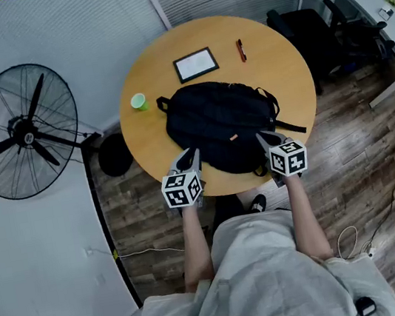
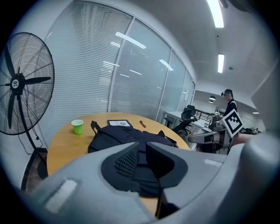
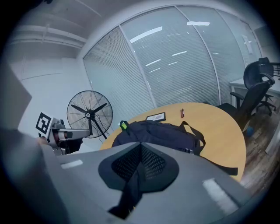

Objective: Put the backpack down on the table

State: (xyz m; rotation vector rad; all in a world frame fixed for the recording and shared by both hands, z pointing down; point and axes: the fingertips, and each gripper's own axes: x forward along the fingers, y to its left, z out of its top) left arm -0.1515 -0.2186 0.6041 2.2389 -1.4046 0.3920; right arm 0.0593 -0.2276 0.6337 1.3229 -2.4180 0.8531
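A black backpack (image 1: 222, 123) lies flat on the round wooden table (image 1: 283, 64), its near edge at the table's front rim. My left gripper (image 1: 191, 156) is at the pack's near-left edge. In the left gripper view the jaws of this gripper (image 2: 141, 148) stand a narrow gap apart with black backpack (image 2: 127, 135) fabric between them. My right gripper (image 1: 263, 139) is at the near-right edge. In the right gripper view that gripper (image 3: 140, 146) is shut on a black strap that hangs down from the jaws, with the backpack (image 3: 157, 133) beyond.
Behind the pack on the table are a green cup (image 1: 139, 102) at left, a framed tablet (image 1: 195, 64) and a red pen (image 1: 241, 50). A standing fan (image 1: 24, 130) is on the floor to the left. Black office chairs (image 1: 312, 33) and a white desk (image 1: 377, 18) stand to the right.
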